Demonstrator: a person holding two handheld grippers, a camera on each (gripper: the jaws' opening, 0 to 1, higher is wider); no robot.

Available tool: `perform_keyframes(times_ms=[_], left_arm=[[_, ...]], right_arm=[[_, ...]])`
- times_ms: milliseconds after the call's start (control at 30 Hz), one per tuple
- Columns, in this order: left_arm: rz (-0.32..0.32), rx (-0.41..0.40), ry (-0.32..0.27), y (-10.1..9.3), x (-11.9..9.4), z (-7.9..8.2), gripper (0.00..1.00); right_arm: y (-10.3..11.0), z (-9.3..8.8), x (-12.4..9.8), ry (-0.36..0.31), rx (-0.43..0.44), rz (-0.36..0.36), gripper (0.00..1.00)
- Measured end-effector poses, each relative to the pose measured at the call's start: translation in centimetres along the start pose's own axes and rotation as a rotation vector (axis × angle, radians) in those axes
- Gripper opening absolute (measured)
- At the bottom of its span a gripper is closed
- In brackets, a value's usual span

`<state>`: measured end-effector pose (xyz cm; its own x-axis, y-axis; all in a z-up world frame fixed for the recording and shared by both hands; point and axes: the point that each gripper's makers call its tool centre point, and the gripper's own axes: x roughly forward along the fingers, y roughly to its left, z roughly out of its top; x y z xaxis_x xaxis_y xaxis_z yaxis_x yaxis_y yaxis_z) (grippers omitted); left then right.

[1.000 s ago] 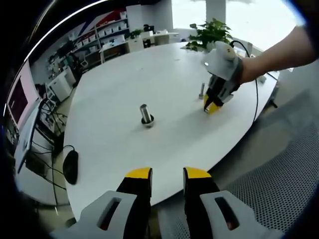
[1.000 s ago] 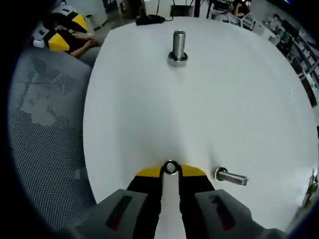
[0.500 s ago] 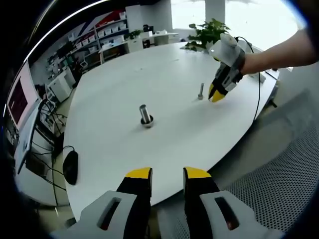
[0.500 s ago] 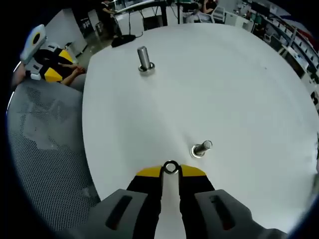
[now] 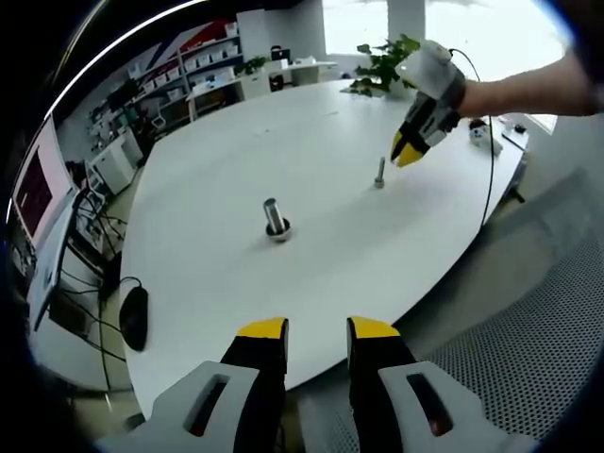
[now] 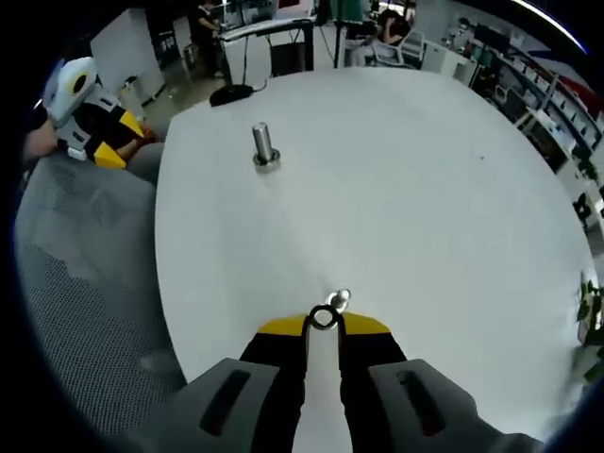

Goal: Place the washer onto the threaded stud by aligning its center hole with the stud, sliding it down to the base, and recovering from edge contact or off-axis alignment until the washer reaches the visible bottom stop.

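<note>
While your right tool [image 6: 324, 321] pinches the washer [image 6: 324, 318] by its rim between the yellow tips, you have it hovering just beside and above the small threaded stud [image 6: 341, 299] near the edge of the white surface [image 6: 425, 208]. The ring looks to sit roughly face-on to the camera, with its hole visible between the tips, and the stud's top shows just past it to the right. From the left gripper view the right tool [image 5: 408, 151] hangs above the stud [image 5: 379, 172], apart from it, so the hole is not yet over the tip.

Bring the washer's hole across until it rings the stud's top, and level the ring so its face sits square to the stud's axis before you lower. Descend slowly; if an edge catches the thread, lift slightly, re-centre and try again rather than pushing through. Release only once it rests at the base; from here I cannot quite tell how the stop looks, as the stud's foot is small in both views.

Your left tool [image 5: 316, 332] is spread and carrying nothing, well back off the near edge. The larger bolt [image 6: 264, 146] stands apart; leave it alone.
</note>
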<state>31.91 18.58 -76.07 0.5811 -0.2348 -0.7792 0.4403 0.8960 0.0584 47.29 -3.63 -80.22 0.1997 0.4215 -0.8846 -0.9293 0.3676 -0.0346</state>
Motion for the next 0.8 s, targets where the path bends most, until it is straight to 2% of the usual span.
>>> perform_keyframes(times_ms=[367, 800], left_arm=[[0.004, -0.002, 0.007, 0.1, 0.1, -0.1, 0.23], [0.006, -0.006, 0.010, 0.2, 0.1, -0.2, 0.23]], right_arm=[[-0.6, 1.3, -0.4, -0.031, -0.033, -0.015, 0.14], [-1.2, 1.3, 0.5, 0.002, -0.073, -0.012, 0.14]])
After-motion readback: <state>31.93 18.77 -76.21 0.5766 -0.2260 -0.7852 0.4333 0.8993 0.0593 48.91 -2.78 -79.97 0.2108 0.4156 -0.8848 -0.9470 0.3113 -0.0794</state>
